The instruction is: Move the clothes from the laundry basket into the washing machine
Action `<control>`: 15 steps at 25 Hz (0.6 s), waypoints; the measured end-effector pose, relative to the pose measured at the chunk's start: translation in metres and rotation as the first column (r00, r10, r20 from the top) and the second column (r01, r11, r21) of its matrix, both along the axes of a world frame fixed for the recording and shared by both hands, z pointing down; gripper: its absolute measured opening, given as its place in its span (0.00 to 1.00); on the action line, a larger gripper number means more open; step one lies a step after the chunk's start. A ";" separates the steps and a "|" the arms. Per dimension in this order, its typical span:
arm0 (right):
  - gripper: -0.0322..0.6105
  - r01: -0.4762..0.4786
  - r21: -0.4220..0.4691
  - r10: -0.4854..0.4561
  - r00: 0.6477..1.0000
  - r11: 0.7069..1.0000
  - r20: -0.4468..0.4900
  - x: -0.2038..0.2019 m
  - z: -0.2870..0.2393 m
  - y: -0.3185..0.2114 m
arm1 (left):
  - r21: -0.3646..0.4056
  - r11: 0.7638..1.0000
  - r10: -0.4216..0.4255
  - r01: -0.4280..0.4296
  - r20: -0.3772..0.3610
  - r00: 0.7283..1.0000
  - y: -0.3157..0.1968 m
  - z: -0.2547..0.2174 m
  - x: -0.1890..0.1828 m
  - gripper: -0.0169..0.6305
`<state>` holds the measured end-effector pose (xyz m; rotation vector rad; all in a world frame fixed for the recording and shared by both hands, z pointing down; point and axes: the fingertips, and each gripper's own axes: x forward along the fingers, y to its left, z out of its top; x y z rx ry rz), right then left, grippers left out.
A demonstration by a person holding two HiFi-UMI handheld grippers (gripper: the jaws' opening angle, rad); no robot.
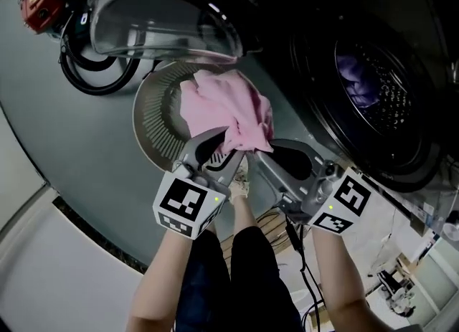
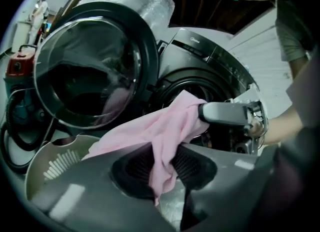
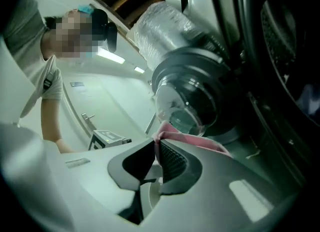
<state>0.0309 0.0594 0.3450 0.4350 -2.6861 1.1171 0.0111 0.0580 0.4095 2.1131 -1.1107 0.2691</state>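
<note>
Holding pink garment (image 1: 228, 108) over laundry basket (image 1: 147, 133).
Both clamp its cloth, left tool (image 2: 161, 163) mid-fold, right tool (image 3: 156, 156) at an edge; washing machine (image 1: 376, 87) mouth open alongside, door (image 1: 158, 22) swung wide.

Holds a gripper in each hand, with the bare left forearm (image 1: 161, 284) and right forearm (image 1: 343, 280) stretched forward and close together. Clamps the left gripper (image 1: 217, 148) on a fold of pink cloth (image 1: 228, 108), jaws pressed onto the fabric from both sides. Pinches an edge of the same cloth in the right gripper (image 1: 267, 153), jaws nearly together on it. Sets both grippers side by side, tips converging, with the left marker cube (image 1: 188, 205) and right marker cube (image 1: 349, 201) facing up toward the head.
</note>
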 end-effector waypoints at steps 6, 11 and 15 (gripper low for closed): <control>0.14 -0.188 0.113 0.201 0.972 0.976 -0.123 0.073 0.003 -0.031 | 0.113 0.989 0.103 -0.093 -0.085 0.991 -0.027 -0.038 0.057 0.10; 0.38 -0.311 0.175 0.335 0.933 0.934 -0.130 0.106 0.004 -0.044 | 0.137 0.970 0.222 -0.200 -0.173 0.960 -0.052 -0.066 0.092 0.10; 0.57 -0.327 0.143 0.345 0.930 0.934 -0.127 0.119 0.015 -0.044 | 0.154 0.959 0.267 -0.240 -0.195 0.944 -0.067 -0.071 0.109 0.09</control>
